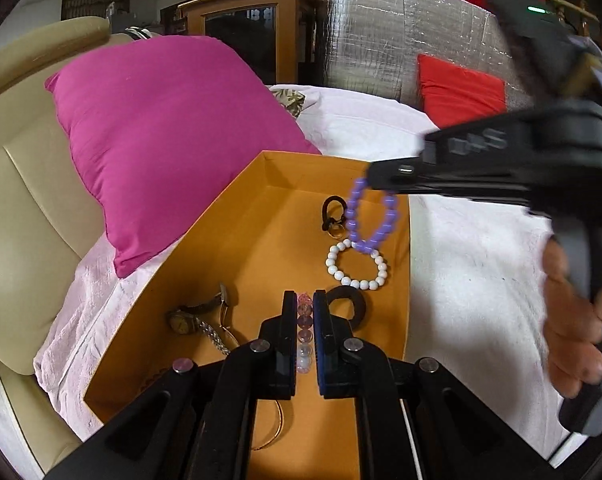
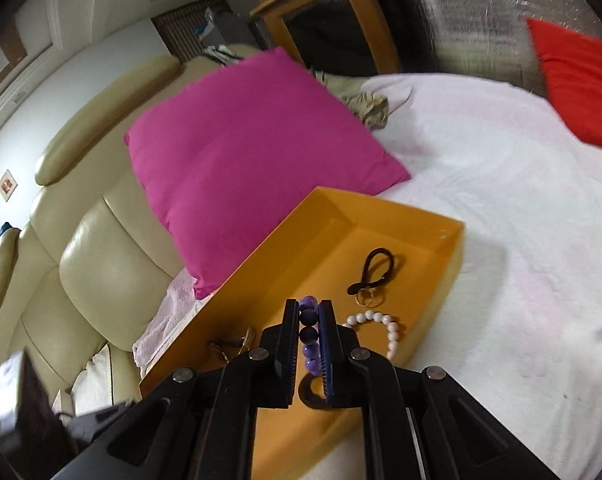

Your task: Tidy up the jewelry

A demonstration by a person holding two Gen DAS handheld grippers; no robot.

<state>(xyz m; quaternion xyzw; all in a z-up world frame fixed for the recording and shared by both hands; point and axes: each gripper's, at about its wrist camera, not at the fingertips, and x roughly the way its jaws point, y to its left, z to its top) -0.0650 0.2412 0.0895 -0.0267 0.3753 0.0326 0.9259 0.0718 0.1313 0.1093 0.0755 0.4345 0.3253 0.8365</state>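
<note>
An orange tray [image 1: 237, 208] lies on a white bedspread; it also shows in the right wrist view [image 2: 457, 248]. My left gripper [image 1: 305, 312] is shut on a pink bead bracelet [image 1: 304, 336] above the tray's near end. My right gripper [image 1: 375, 182] is shut on a purple bead bracelet [image 1: 375, 216], which hangs over the tray's far end; the right wrist view shows this gripper [image 2: 310, 320] and these beads [image 2: 309, 332]. In the tray lie a white bead bracelet [image 1: 357, 266], a black cord with a ring [image 1: 334, 216], a black ring [image 1: 347, 306] and a wristwatch [image 1: 197, 320].
A magenta pillow [image 1: 169, 136] rests against the tray's left side. A cream leather sofa [image 1: 25, 216] stands to the left. A red pillow [image 1: 461, 90] leans on a silver panel at the back. A thin gold bangle [image 1: 277, 428] lies at the tray's near end.
</note>
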